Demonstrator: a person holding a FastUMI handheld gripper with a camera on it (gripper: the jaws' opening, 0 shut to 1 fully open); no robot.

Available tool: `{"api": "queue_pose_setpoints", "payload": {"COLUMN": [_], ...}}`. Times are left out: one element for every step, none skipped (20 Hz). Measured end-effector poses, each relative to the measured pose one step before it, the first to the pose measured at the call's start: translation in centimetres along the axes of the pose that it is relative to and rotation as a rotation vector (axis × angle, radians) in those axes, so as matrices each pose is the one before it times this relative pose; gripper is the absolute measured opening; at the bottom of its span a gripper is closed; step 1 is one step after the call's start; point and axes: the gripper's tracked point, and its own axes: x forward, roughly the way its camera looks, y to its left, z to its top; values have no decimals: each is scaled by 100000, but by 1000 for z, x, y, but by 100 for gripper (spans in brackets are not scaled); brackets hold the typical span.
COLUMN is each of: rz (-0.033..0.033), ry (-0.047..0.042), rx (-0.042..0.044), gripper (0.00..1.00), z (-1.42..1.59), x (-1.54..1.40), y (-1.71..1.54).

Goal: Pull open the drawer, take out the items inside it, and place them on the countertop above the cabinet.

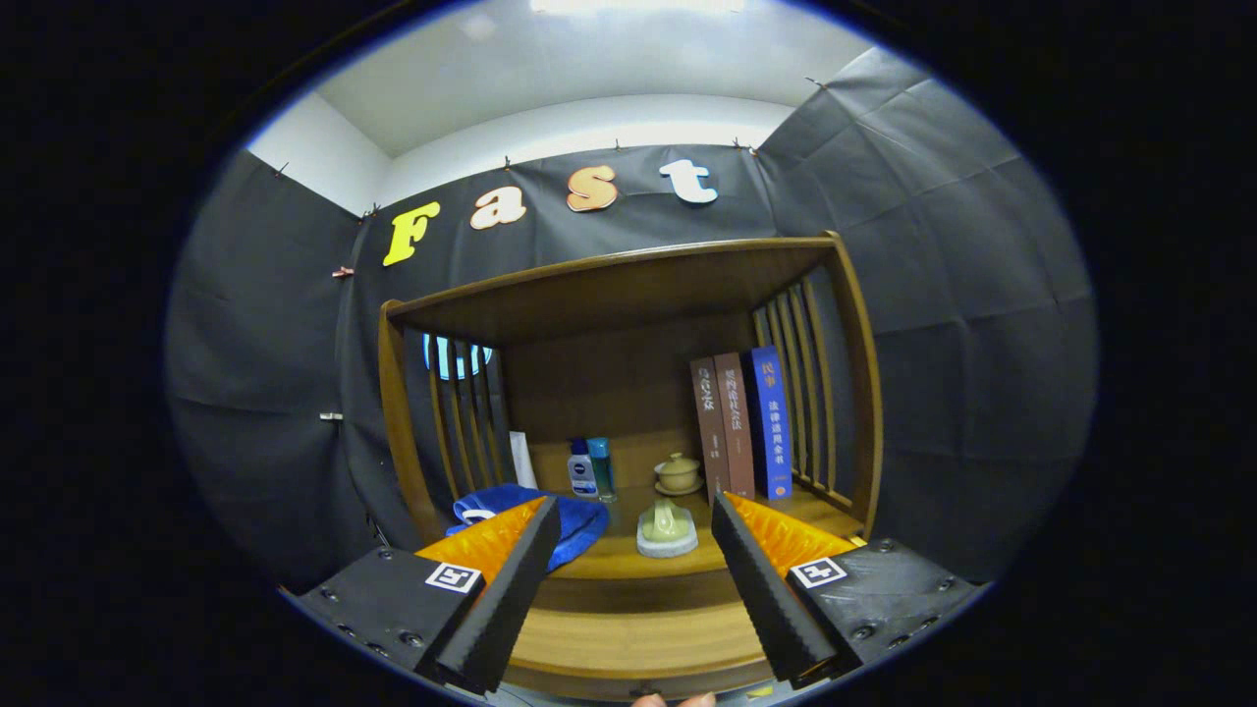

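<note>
My gripper is open, fingers spread wide with nothing held between them. It faces a wooden cabinet whose countertop lies just ahead of the fingertips. On the countertop, between the fingers, stands a pale green ceramic piece on a white base. A blue cloth lies by the left finger. Behind them stand a small white-and-blue bottle, a teal bottle and a lidded beige cup. Below the countertop's front edge runs a lighter wooden band; I cannot tell whether it is the drawer.
Three upright books lean at the right of the countertop. Slatted wooden sides and a wooden top board enclose the space above it. Black cloth walls surround the cabinet. A person's fingertips show below the wooden band.
</note>
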Motion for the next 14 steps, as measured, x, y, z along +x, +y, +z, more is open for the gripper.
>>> {"api": "queue_pose_setpoints", "payload": {"rz": [-591,-178,82,-1177,-280,573,450,-38,283,57,-145,-470,-552,-274], "ry": [-961,442,1344,2409,2390,2518,3220,3227,1731,921,830,1412,1258,1194], "rx": [-129,-769,-1960,-1669,-213,-628,-1928,-1775,-728,-689,-419,-499,40,427], "gripper": [98,98,98,98,98,99,99,99,99,99,99,99,99,99], "z": [-747,-1317,-1477,-2152,-2063,-2070,-2291,-1994,-1539,-805,-879,-1078,-947,-572], "x": [-858,-786,-761,-377,-411,-106,-346,-411,-78,-58,107,206,314,239], "y": [-84,-5,32,-63,98,440,223,2,142,221,-43,-103,-327,-218]}}
